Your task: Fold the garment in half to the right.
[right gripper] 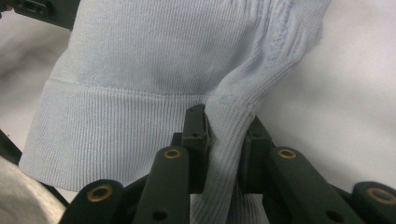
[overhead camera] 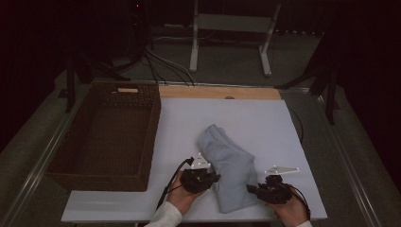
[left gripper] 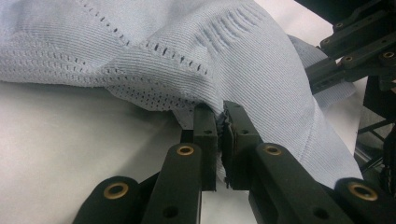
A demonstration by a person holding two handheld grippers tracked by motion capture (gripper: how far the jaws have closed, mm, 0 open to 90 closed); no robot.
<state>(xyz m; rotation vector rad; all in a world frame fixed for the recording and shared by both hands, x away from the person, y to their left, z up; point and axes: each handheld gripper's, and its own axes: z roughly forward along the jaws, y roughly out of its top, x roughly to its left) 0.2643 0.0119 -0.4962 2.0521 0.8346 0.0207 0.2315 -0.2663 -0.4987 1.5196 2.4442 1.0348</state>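
Sweater (overhead camera: 227,168) folded on white table (overhead camera: 265,123), near edge, right of basket (overhead camera: 106,137). Left gripper (left gripper: 219,126) clamped on thin knit edge; right gripper (right gripper: 224,135) clamped on bunched ribbed hem. Risk: thin left bite slips on lift, fold collapses, one side drops.

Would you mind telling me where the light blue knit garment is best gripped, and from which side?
Grip the light blue knit garment at its near end, from the person's side, one edge per gripper. There the ribbed hem bunches into thin folds; the left gripper and right gripper are shut on them.
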